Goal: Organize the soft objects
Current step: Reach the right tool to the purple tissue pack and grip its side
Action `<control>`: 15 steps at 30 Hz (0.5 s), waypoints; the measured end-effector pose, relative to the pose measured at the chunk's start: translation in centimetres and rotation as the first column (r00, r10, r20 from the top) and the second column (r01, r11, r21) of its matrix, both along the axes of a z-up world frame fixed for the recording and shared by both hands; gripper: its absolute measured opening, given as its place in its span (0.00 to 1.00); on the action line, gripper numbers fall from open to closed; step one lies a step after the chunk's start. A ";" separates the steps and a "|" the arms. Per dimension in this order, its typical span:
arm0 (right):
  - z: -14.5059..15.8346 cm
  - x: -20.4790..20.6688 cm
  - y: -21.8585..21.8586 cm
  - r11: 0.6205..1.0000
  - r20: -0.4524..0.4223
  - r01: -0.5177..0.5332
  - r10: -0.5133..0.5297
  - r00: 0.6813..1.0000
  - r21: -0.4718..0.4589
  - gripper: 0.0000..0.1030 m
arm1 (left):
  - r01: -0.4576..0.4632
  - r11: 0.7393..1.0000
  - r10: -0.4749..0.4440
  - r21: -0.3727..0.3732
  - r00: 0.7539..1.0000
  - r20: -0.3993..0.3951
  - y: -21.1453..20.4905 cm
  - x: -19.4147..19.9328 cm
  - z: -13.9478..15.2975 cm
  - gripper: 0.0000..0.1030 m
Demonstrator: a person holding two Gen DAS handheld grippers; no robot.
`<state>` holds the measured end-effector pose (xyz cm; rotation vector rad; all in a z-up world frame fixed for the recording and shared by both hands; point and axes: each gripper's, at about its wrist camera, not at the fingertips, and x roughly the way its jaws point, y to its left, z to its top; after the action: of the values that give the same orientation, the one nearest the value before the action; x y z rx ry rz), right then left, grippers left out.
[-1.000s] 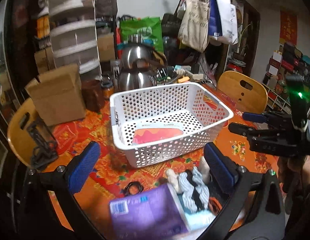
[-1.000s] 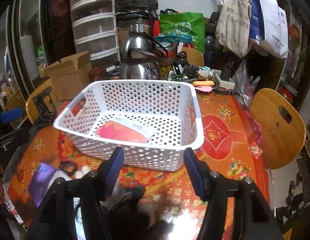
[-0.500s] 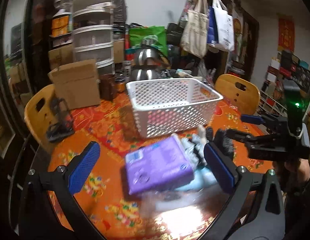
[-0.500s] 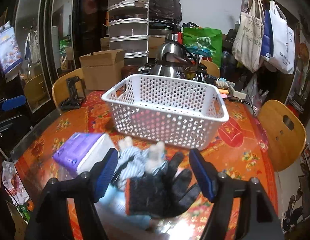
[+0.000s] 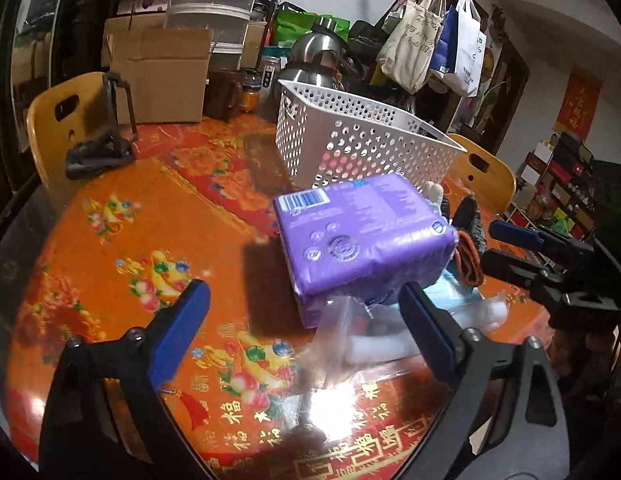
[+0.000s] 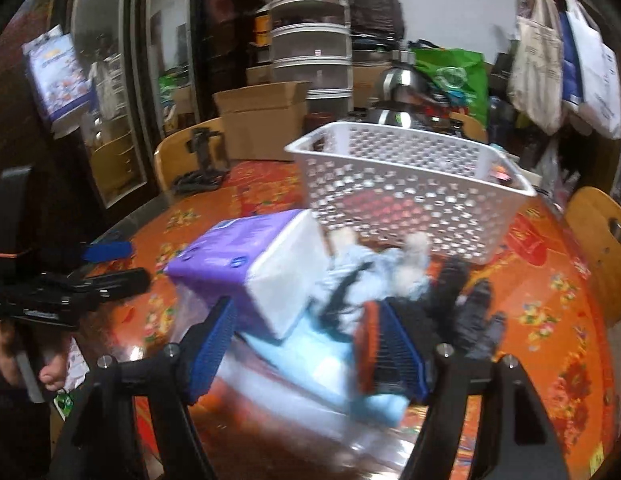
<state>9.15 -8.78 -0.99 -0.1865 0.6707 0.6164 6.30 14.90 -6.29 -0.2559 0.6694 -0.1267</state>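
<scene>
The left claw (image 5: 304, 322) hangs released, its blue pads spread wide just near of the purple plastic-wrapped tissue pack (image 5: 360, 236). The right claw (image 6: 306, 346) is spread too, low over the heap of pale blue cloth (image 6: 364, 270) and black knitted glove (image 6: 466, 304), grasping nothing. The heap lies on the desk just near of the white perforated plastic basket (image 6: 410, 192). To do this well, close on one soft item's middle, lift clear of the rim, then lower inside. The desk (image 5: 122, 236) wears a glossy orange-red floral cover; boxes, tote bags and wooden chairs crowd the far room.
</scene>
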 end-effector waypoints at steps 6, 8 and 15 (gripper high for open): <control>-1.4 0.0 2.7 0.997 -0.001 -0.064 0.064 0.998 -0.038 0.71 | 0.049 0.999 -0.049 -0.024 0.999 -0.003 -0.5 1.2 -1.6 0.80; -1.7 0.2 3.2 0.996 -0.004 -0.074 0.074 0.997 -0.051 0.71 | 0.061 0.998 -0.062 -0.023 0.998 -0.012 -0.9 2.2 -2.0 0.80; -2.9 1.5 3.9 0.992 -0.027 -0.102 0.100 0.995 -0.074 0.51 | 0.076 0.996 -0.077 -0.052 0.997 -0.023 -1.4 4.1 -2.2 0.75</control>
<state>10.63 -4.92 -3.92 -0.2855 0.7106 0.6920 10.40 13.52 -8.54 -0.2811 0.7013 -0.2147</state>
